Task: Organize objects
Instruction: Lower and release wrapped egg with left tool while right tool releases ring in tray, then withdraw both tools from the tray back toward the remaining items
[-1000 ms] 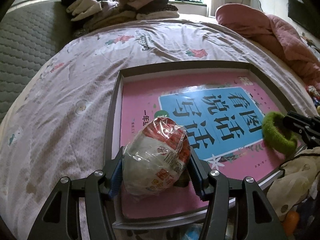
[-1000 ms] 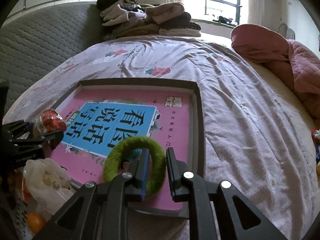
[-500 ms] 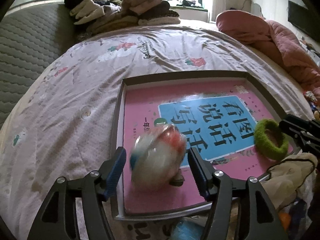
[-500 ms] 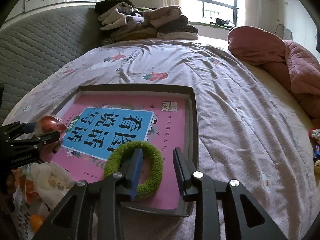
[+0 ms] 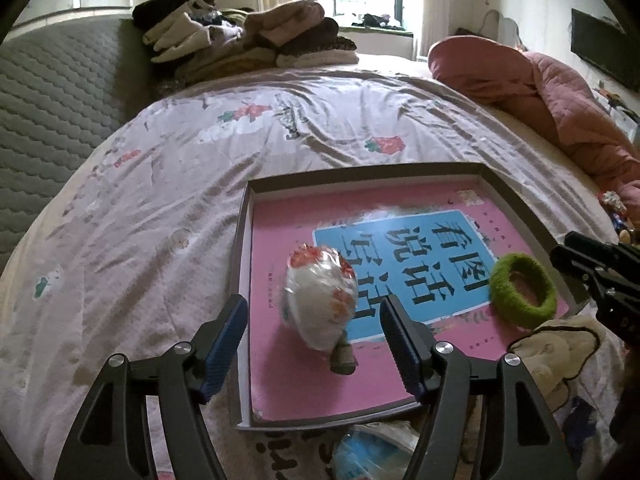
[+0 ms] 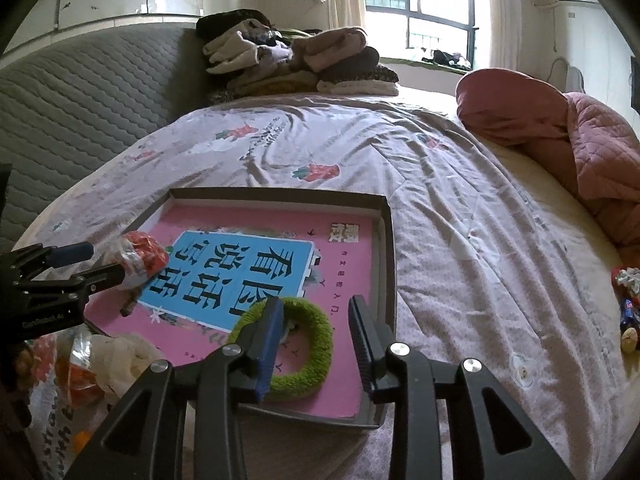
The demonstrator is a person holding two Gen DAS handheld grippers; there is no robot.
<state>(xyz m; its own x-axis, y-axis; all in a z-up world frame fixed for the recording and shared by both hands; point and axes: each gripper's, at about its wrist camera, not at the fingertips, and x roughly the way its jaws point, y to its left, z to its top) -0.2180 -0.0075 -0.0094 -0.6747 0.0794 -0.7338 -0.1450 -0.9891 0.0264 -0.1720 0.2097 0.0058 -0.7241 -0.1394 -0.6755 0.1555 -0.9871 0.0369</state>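
A shallow grey tray (image 5: 240, 280) lies on the bed with a pink and blue book (image 5: 280, 368) flat inside it. A round snack in clear wrap with red print (image 5: 320, 300) rests on the book. My left gripper (image 5: 313, 304) straddles it; its jaws are opening and neither pad touches the wrap. A fuzzy green ring (image 6: 320, 344) lies on the book near the tray's right corner. My right gripper (image 6: 316, 304) stands open over it. The ring's right side sits between the fingers, which do not press on it.
Folded clothes (image 5: 248, 36) are piled by the grey quilted headboard (image 5: 52, 92). A pink quilt (image 5: 560, 92) is bunched at the right. A plastic bag of items (image 6: 80, 368) sits at the near edge beside the tray. Small toys (image 6: 628, 300) lie at the far right.
The left jaws opened and let go of the wrapped snack, which now lies on the book; the left hand rose a little. The right jaws opened off the green ring.
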